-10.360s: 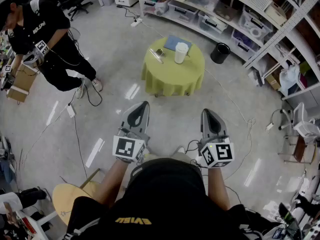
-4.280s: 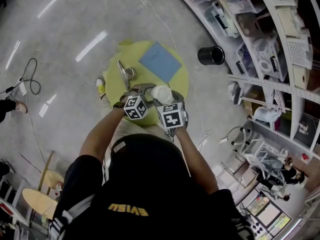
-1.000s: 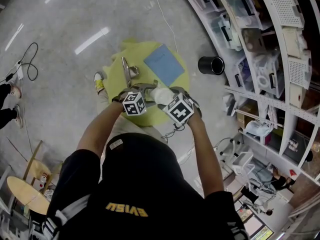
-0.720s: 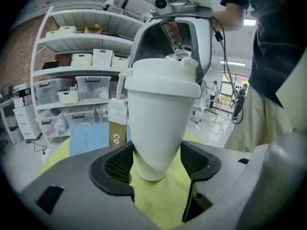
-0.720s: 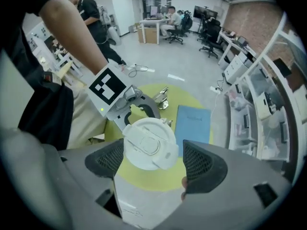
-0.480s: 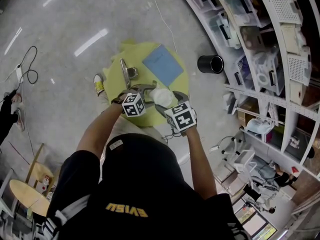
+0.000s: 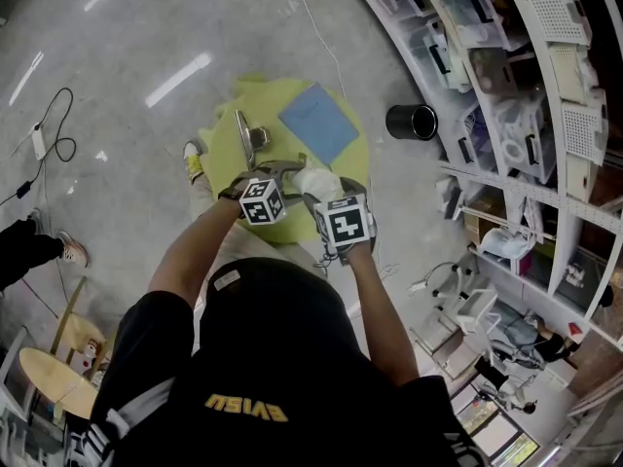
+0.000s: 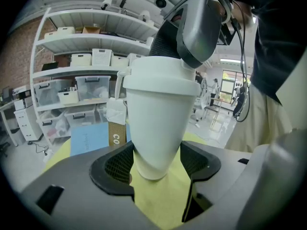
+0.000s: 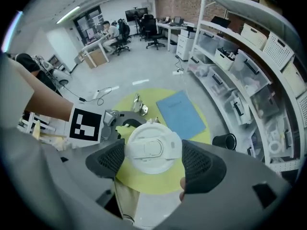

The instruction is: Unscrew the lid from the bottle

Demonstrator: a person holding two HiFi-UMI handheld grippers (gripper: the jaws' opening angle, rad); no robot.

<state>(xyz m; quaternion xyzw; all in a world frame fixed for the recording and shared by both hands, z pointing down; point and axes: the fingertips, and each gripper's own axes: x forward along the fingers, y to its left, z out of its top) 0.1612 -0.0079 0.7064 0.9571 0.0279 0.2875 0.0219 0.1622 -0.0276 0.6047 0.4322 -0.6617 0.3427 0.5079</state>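
Observation:
A white tapered bottle (image 8: 158,123) stands on the round yellow table (image 7: 229,159). My left gripper (image 8: 156,163) is shut on its lower body, one pad against each side. The white lid (image 9: 152,148) with a flip tab sits on the bottle's top. My right gripper (image 9: 153,161) comes down over it from above, with its jaws closing and both pads at the lid's rim. In the head view the lid (image 7: 316,181) shows between the left gripper (image 7: 290,173) and the right gripper (image 7: 323,195), whose marker cubes stand side by side.
A blue sheet (image 7: 319,123) and a small metal tool (image 7: 248,136) lie on the table's far half. A black bin (image 7: 411,122) stands on the floor beside shelves of boxes (image 7: 506,86). A person's leg (image 7: 34,251) shows at the far left.
The right gripper has twisted round the lid: its marker cube has turned and drawn slightly towards me. The left gripper has stayed on the bottle. The person at the left has walked on.

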